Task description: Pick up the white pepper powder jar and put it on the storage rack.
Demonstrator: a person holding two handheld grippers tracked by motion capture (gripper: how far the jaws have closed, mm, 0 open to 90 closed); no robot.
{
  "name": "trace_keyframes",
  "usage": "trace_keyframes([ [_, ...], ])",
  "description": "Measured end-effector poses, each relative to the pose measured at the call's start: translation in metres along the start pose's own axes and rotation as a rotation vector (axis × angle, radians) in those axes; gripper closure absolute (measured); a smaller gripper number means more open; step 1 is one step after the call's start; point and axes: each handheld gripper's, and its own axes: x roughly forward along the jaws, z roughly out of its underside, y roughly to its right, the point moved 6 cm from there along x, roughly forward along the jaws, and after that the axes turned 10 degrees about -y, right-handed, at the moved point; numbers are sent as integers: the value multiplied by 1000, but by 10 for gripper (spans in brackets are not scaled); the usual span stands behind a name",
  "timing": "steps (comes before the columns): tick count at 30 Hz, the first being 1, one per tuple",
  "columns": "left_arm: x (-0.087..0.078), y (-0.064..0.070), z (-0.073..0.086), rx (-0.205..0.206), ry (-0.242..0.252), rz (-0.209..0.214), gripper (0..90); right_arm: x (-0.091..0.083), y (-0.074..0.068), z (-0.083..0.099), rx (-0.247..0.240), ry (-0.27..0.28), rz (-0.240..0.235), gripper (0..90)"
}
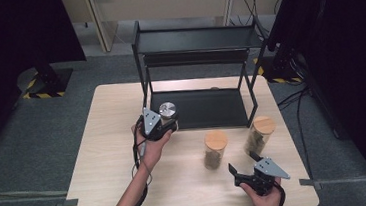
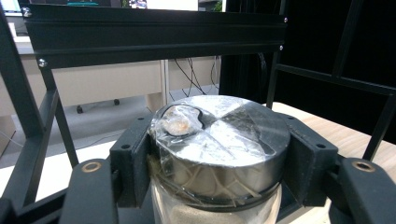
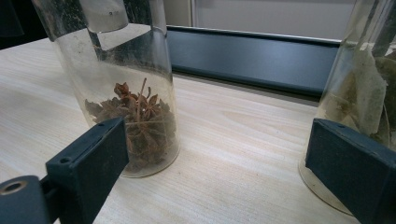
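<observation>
A grey carpeted floor (image 1: 34, 146) with black curtains at both sides surrounds the pale wooden rectangular worktop (image 1: 110, 154). At its far edge stands a black metal two-tier rack (image 1: 195, 41). The left gripper (image 1: 165, 126), at the rack's lower shelf's left front corner, has its jaws clamped on a silver-lidded glass jar (image 2: 219, 140). Two cork-lidded glass jars stand near the worktop's right side: one with star anise (image 3: 135, 121), one with pale leaves (image 3: 369, 102). The right gripper (image 1: 242, 174), near the front edge, has its jaws wide apart.

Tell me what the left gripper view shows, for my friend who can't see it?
The left tongs are shut on a glass jar with a shiny metal lid, one black jaw on each side of the lid. Behind the jar stands a black metal rack on a pale wooden table.
</observation>
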Motion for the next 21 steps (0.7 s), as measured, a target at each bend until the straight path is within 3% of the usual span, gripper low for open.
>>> trace_keyframes([
  [21,17,-8,-11,-18,4,-16,350,0,0,0,-5,-2,0,63],
])
